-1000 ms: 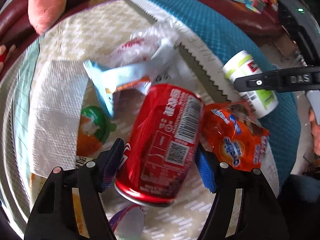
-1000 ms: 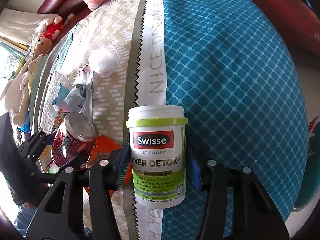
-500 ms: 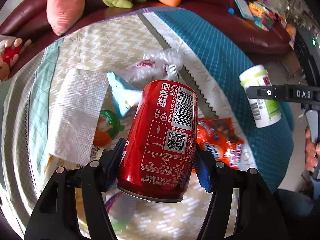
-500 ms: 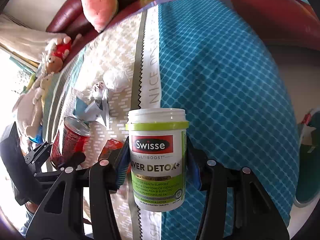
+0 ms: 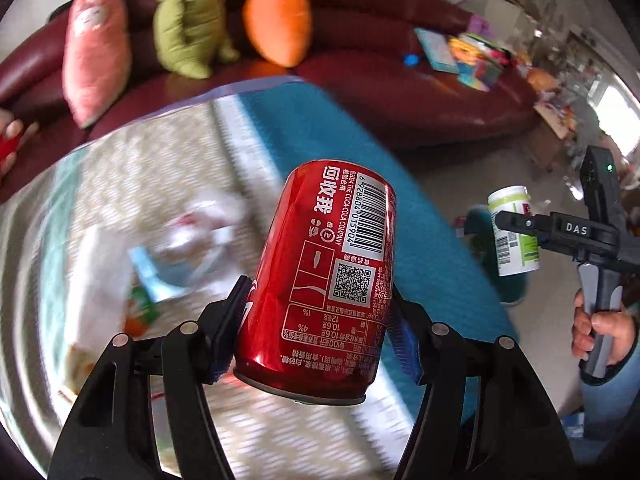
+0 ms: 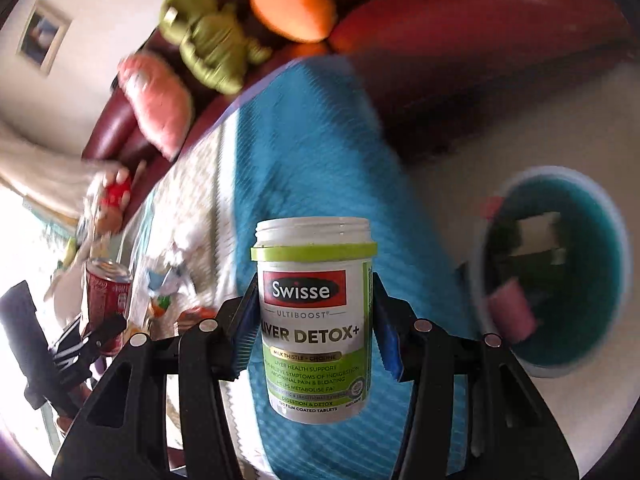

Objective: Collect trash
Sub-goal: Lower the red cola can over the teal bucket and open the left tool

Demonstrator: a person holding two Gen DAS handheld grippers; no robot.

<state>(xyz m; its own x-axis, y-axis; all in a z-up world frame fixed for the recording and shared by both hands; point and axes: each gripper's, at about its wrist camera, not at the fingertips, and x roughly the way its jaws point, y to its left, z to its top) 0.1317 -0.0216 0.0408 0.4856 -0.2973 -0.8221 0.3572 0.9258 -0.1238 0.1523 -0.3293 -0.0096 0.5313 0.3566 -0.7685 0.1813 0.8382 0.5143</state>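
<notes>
My left gripper (image 5: 320, 312) is shut on a red cola can (image 5: 324, 272), held tilted in the air above the cloth-covered table (image 5: 312, 136). My right gripper (image 6: 314, 316) is shut on a white pill bottle (image 6: 314, 320) with a green band, held upright over the table's blue right side. That bottle (image 5: 514, 236) and the hand holding the right gripper also show at the right of the left wrist view. The can (image 6: 108, 296) appears at the left of the right wrist view. A teal bin (image 6: 560, 264) with some trash inside stands on the floor at the right.
Loose wrappers and a paper towel (image 5: 100, 264) lie blurred on the table's left part. A dark red sofa (image 5: 400, 92) behind holds a pink plush (image 5: 96, 68), a green plush (image 5: 188, 20) and an orange carrot plush (image 5: 278, 20). Boxes and clutter fill the far right.
Both grippers rose off the table with their loads. The can lifted clear of the wrappers, and the bottle swung right so that the teal bin came into view.
</notes>
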